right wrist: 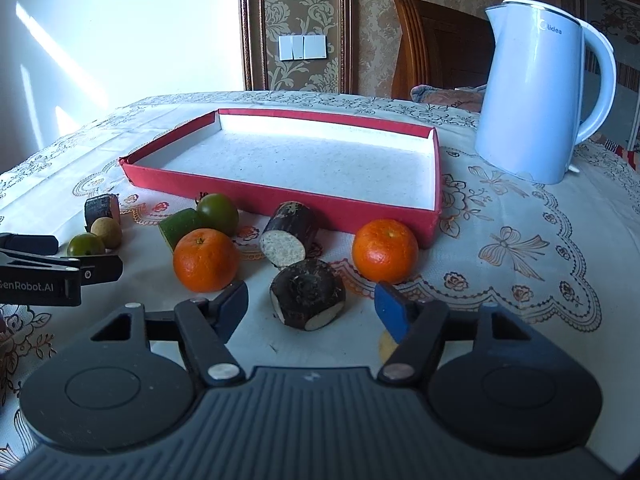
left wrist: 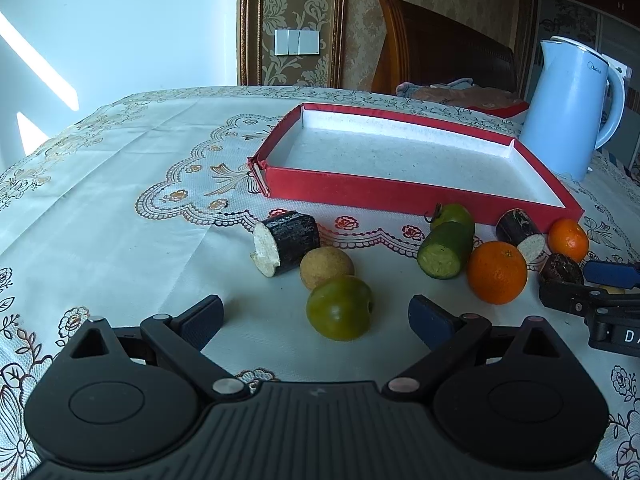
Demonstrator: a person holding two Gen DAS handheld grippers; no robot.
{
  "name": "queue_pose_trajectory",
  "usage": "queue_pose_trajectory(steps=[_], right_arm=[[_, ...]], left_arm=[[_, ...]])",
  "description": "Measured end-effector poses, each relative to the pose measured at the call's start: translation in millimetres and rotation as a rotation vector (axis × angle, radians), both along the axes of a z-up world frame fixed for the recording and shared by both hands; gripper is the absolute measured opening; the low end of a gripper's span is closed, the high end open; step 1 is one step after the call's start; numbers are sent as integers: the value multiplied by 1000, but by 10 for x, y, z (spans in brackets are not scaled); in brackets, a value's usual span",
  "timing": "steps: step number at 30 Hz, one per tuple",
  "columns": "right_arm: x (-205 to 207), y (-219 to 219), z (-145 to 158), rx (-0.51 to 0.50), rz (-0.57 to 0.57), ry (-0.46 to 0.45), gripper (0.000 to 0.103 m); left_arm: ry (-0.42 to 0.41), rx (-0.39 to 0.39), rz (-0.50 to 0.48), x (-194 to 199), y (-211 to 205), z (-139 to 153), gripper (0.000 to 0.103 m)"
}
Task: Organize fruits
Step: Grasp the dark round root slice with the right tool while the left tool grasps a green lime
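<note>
A shallow red tray [left wrist: 400,194] with a white floor lies on the table, with nothing in it; it also shows in the right wrist view [right wrist: 344,210]. In front of it lie fruits and cut pieces. My left gripper [left wrist: 316,320] is open, its fingers on either side of a green fruit [left wrist: 339,307], with a tan round fruit [left wrist: 326,266] just beyond. My right gripper [right wrist: 312,308] is open around a dark sugarcane piece [right wrist: 308,298]. Two oranges [right wrist: 205,260] [right wrist: 385,250] sit left and right beyond it.
A light blue kettle [right wrist: 536,92] stands right of the tray. Other pieces lie about: a dark cane chunk [left wrist: 286,242], a cucumber piece [left wrist: 444,250], another green fruit [right wrist: 218,212], a cane piece [right wrist: 290,234]. A wooden chair [left wrist: 432,48] stands behind the table.
</note>
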State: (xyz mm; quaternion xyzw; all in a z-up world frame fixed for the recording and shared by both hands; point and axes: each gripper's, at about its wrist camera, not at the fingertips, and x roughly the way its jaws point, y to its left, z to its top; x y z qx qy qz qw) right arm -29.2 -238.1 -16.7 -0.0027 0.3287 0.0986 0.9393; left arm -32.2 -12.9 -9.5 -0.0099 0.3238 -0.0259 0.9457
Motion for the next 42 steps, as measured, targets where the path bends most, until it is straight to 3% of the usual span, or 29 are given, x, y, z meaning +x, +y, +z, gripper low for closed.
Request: queue_pose_trajectory(steps=[5, 20, 25, 42], right_arm=[[55, 34, -34, -1, 22, 35, 61], [127, 80, -41, -35, 7, 47, 58], [111, 47, -40, -26, -6, 39, 46], [102, 7, -30, 7, 2, 34, 40]], left_arm=[[8, 16, 22, 15, -23, -5, 100], [10, 31, 31, 7, -50, -2, 100], [-2, 35, 25, -23, -60, -1, 94], [-20, -16, -17, -117, 0, 4, 82]])
